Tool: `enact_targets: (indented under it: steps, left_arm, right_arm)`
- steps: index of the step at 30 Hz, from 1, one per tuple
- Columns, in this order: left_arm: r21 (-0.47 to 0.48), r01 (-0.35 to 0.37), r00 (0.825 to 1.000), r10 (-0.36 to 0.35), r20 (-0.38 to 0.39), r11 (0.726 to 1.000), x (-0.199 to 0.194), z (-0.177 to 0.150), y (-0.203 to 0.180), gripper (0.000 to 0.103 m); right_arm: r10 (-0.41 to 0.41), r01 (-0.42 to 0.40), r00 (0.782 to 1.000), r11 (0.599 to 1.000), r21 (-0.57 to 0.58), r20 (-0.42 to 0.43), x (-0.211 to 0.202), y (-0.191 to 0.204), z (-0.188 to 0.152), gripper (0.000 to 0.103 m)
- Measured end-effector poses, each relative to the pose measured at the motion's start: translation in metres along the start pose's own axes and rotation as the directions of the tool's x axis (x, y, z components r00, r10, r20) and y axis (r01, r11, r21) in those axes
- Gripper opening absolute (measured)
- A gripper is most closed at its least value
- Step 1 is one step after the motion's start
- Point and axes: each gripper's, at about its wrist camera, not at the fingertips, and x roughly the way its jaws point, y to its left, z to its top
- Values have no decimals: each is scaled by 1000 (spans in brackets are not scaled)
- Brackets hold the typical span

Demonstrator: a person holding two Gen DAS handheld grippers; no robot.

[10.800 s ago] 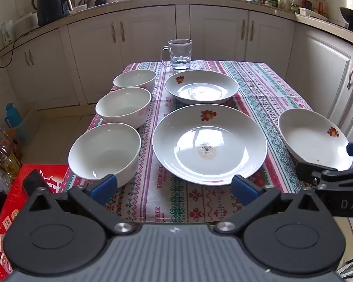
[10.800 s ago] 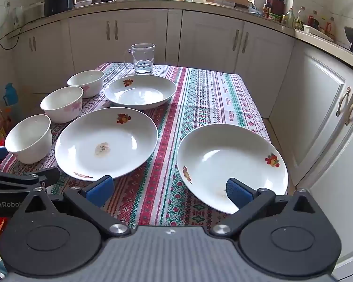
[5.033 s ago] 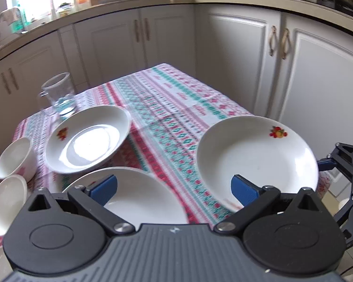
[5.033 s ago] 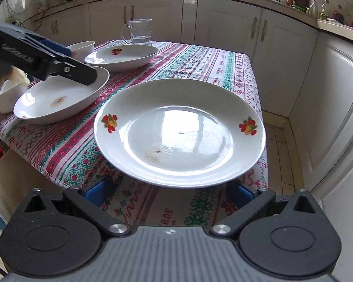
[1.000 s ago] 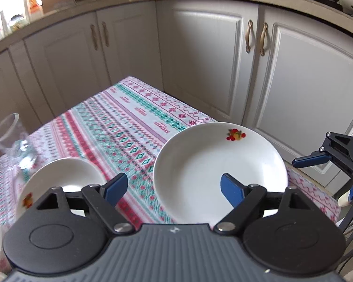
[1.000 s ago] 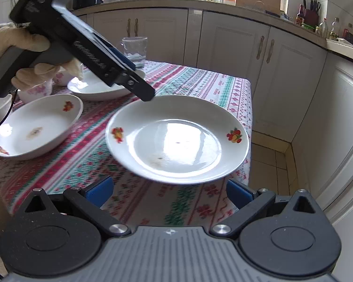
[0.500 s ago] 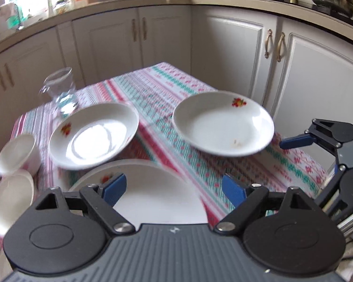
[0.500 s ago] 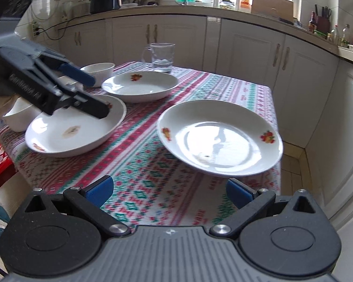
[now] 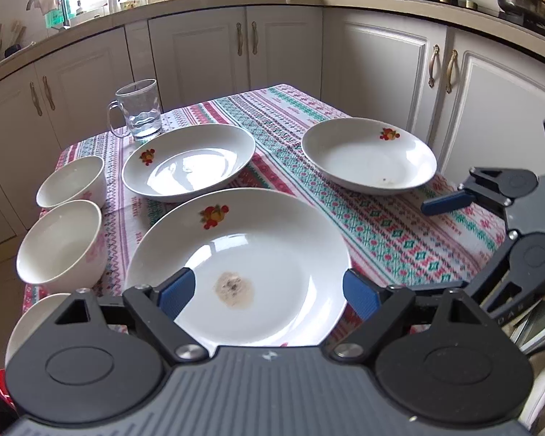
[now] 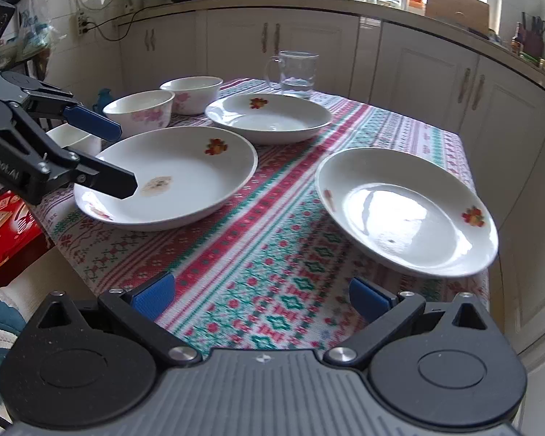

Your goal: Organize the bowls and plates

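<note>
Left tool (image 9: 265, 292) swinging back from the right-hand plate (image 9: 368, 156) to the stained near plate (image 9: 236, 265), jaws wide and empty, straddling its near rim; right tool (image 10: 261, 299) hanging open, empty, over the worktop (image 10: 272, 254), beside the right plate.

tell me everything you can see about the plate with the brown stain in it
The stained plate is a shallow, round dish, white and glossy like glazed ceramic, with a red-and-yellow fruit motif near its far rim and a brownish residue spot at its centre. It lies flat and upright on the patterned tablecloth. The open left gripper hovers over its near edge.
</note>
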Motion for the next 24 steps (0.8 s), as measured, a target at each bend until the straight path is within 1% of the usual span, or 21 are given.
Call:
enact_targets:
  steps: [6,11,15,18,24]
  left_arm:
    - [-1,13,1000,-13,-1,1000,-8,-13,7,88]
    - [-15,-2,1000,1,-16,1000,-18,-29,10,89]
    - [-40,-16,999,14,-45,999,-22,-45,14,89]
    - [-51,-36,997,33,-68,998,-16,-52,15,89]
    - [-82,-33,996,25,-89,996,1,-56,18,89]
  right_arm:
    - [9,-9,1000,1000,-30,-1,3,13,7,103]
    - [16,-17,1000,999,-47,-19,8,17,9,103]
    - [22,-24,999,998,-55,-27,9,20,14,103]
    - [41,-43,999,997,-58,-23,8,19,18,103]
    - [77,-77,997,994,-74,-11,7,19,31,103]
